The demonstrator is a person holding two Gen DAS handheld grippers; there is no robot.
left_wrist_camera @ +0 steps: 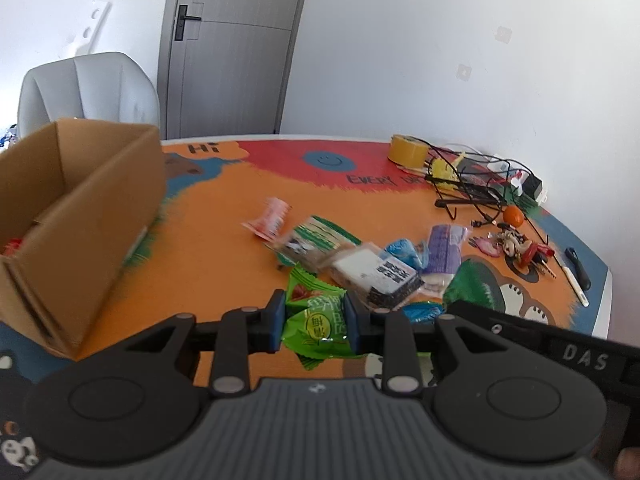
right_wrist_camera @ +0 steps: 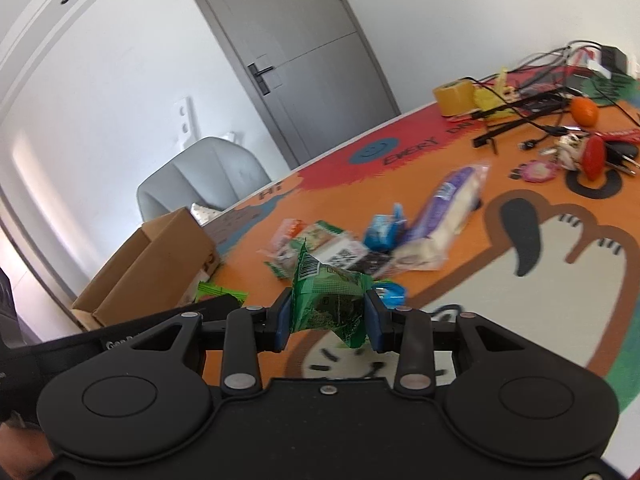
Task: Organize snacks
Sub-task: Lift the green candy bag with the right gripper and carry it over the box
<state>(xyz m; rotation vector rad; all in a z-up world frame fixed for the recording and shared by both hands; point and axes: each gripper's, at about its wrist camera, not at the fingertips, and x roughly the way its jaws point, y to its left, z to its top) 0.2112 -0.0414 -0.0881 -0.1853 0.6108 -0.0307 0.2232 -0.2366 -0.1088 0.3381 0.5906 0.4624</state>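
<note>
Hand-held grippers (left_wrist_camera: 314,322) (right_wrist_camera: 327,316) around green packets (left_wrist_camera: 316,320) (right_wrist_camera: 328,304); cardboard box (left_wrist_camera: 76,216) nearby

a room in a home, it seems: a table (left_wrist_camera: 224,240) under a bright cartoon cloth, a grey panelled door (left_wrist_camera: 232,48) with a black handle, a padded grey chair (left_wrist_camera: 88,92), plain white walls (left_wrist_camera: 460,48), and cables (left_wrist_camera: 480,184) and keys (left_wrist_camera: 516,244) strewn about.

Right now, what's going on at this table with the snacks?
A person is sorting snacks with two hand-held tongs. The left tongs are shut on a light green snack packet, and the right tongs are shut on a dark green snack packet. More wrapped snacks lie piled on the colourful table mat. An open cardboard box stands to the left.
</note>
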